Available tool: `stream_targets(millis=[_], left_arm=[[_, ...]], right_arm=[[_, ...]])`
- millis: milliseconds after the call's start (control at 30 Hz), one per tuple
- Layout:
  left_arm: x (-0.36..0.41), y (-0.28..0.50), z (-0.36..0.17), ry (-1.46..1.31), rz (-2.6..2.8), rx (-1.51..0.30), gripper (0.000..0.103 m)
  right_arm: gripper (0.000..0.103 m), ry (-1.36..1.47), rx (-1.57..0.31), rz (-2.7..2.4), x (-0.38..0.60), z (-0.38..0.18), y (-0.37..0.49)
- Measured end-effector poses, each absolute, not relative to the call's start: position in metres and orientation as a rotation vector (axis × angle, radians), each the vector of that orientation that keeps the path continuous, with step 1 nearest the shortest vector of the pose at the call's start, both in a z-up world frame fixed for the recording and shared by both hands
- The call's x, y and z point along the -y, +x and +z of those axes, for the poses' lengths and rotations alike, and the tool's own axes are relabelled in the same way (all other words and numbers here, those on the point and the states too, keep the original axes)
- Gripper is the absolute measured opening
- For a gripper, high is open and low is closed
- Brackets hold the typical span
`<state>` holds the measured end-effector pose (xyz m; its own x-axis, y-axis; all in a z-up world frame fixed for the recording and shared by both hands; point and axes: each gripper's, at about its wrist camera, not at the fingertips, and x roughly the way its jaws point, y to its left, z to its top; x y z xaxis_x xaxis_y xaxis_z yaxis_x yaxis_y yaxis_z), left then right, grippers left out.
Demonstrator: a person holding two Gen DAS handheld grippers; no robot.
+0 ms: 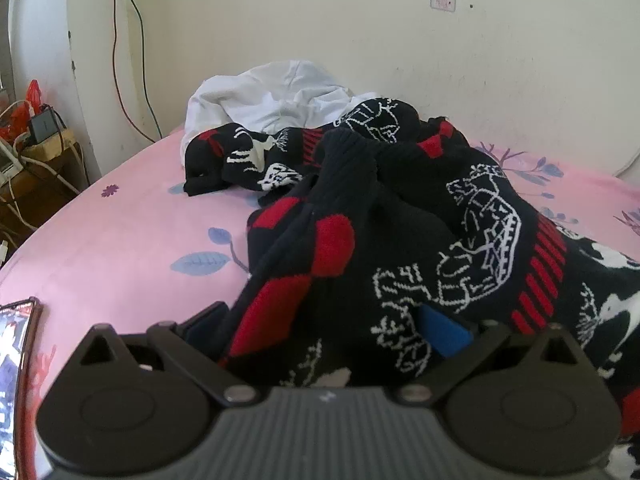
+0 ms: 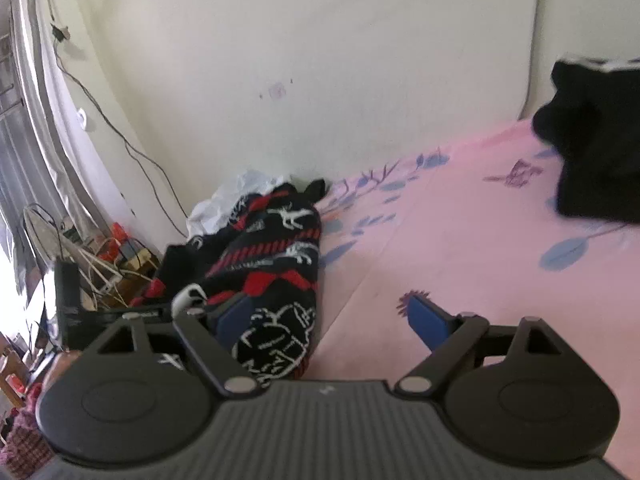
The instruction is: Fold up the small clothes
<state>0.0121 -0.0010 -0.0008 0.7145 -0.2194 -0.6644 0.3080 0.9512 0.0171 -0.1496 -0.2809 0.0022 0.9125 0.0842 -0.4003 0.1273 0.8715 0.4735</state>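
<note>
A black knit garment with red blocks and white drawings (image 1: 400, 240) lies bunched on the pink bed sheet (image 1: 120, 248). My left gripper (image 1: 324, 332) has its blue-padded fingers wide apart, with the garment's near edge draped between them. A white garment (image 1: 276, 96) lies behind it by the wall. In the right wrist view the same black garment (image 2: 276, 264) lies at the left, and my right gripper (image 2: 332, 324) is open, its left finger beside the cloth, its right finger over bare sheet.
A black cloth (image 2: 600, 148) lies at the far right of the bed. A phone or printed card (image 1: 16, 360) lies at the near left. A cluttered side table with cables (image 1: 36, 148) stands left of the bed. The wall (image 1: 400, 40) is close behind.
</note>
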Motion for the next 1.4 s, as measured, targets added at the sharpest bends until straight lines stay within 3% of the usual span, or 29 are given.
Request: stream_targets(millis=[200, 1400], left_arm=[[0.000, 0.012, -0.002, 0.129, -0.298, -0.716, 0.103], [0.000, 0.012, -0.002, 0.124, -0.304, -0.732, 0.103]], right_arm=[[0.087, 0.417, -0.445, -0.023, 0.268, 0.000, -0.145], [0.087, 0.486, -0.438, -0.052, 0.277, -0.001, -0.148]])
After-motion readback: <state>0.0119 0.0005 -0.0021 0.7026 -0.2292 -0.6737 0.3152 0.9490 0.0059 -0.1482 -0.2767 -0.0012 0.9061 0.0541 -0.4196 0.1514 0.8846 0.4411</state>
